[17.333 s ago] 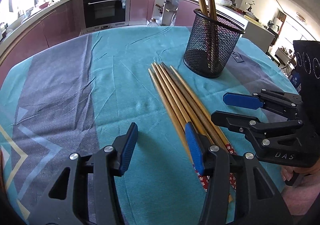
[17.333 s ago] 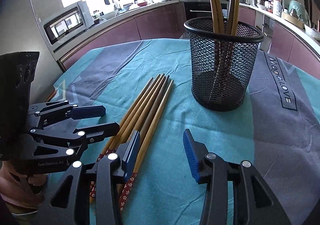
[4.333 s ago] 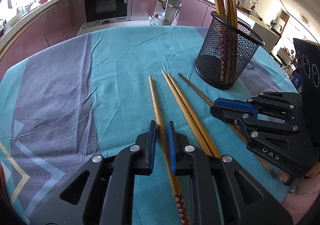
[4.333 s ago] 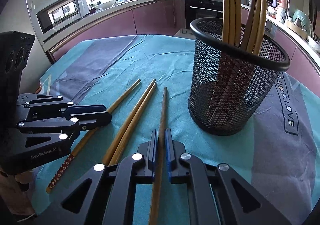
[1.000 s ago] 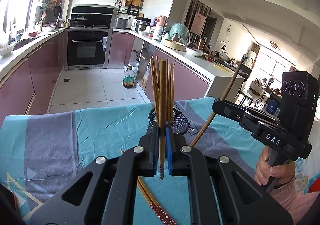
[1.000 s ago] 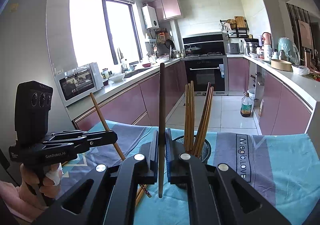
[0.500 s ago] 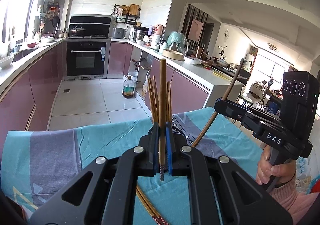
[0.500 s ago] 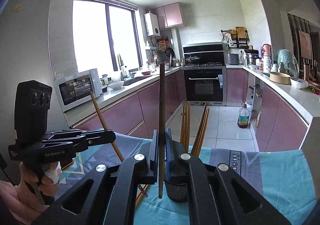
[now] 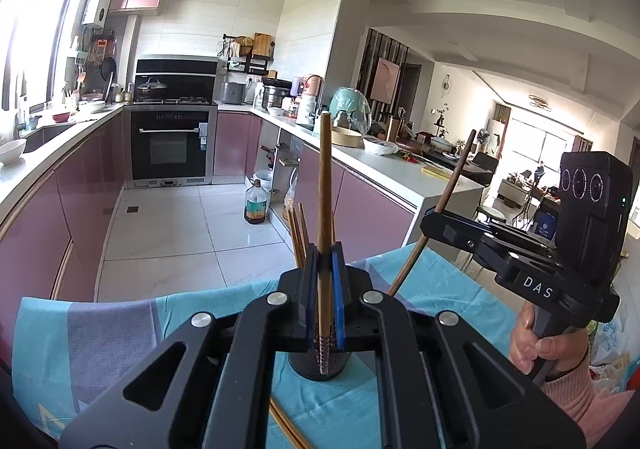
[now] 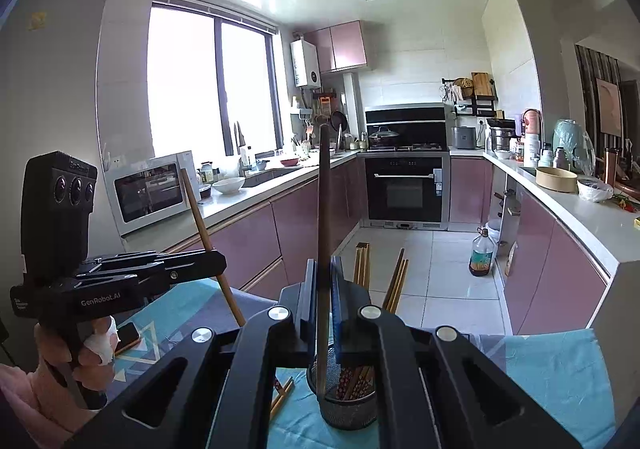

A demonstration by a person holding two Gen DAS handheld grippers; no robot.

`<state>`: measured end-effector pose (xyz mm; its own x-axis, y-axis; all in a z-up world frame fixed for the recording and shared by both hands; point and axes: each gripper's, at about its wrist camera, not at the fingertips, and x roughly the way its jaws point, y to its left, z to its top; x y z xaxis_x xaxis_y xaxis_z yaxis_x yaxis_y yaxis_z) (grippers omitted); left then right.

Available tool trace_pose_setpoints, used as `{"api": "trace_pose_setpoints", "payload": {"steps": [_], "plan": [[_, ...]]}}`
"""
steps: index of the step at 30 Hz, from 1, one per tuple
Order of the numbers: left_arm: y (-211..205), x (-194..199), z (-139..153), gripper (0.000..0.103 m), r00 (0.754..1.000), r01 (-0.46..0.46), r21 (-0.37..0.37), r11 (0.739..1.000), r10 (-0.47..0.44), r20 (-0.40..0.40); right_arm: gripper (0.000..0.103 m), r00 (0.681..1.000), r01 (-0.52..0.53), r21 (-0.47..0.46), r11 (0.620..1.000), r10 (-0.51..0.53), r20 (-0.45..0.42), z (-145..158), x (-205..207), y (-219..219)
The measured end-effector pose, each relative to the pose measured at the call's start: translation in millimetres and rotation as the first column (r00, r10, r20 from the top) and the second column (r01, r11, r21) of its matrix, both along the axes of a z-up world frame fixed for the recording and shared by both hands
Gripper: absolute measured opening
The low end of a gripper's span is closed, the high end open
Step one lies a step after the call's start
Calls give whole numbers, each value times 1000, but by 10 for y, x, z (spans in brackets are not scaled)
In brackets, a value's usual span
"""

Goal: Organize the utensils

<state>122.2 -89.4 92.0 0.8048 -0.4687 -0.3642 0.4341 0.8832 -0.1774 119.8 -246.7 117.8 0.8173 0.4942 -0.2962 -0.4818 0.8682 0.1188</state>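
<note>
Two clamps, both loaded: left gripper point(image 9: 325, 289) pinched tight on a light brown wooden chopstick point(image 9: 325, 185), right gripper point(image 10: 323, 297) squeezed on a darker brown wooden chopstick point(image 10: 322, 209), each held upright over the black wire-mesh holder point(image 10: 348, 415) on the teal and grey tablecloth point(image 9: 120, 333). Could easily snag on the sticks already standing in the holder, or catch the rim and tip it. Could also clash tips if dropped together, spilling one among the loose chopsticks point(image 9: 286, 431) on the cloth.

A home kitchen. A black built-in oven point(image 10: 406, 191) sits under a hob among glossy mauve cabinet fronts point(image 10: 296, 233). Left of the oven, a white microwave point(image 10: 150, 191) stands on the pale worktop point(image 10: 256, 185) below a large window point(image 10: 208, 81); right of it, an open living room point(image 9: 532, 153) adjoins.
</note>
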Motion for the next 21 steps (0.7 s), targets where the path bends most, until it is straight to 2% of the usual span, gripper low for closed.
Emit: {"api": "trace_pose_setpoints", "payload": {"steps": [6, 14, 21], "plan": [[-56, 32, 92, 7, 1000, -5, 2, 1000, 5, 21, 5, 1000, 14, -4, 1000, -14, 7, 32, 99, -11], [-157, 240, 125, 7, 1000, -13, -16, 1000, 13, 10, 5, 999, 45, -10, 999, -45, -1, -26, 224, -7], [-291, 415, -52, 7, 999, -4, 24, 1000, 5, -42, 5, 997, 60, -18, 998, -61, -49, -177, 353, -4]]}}
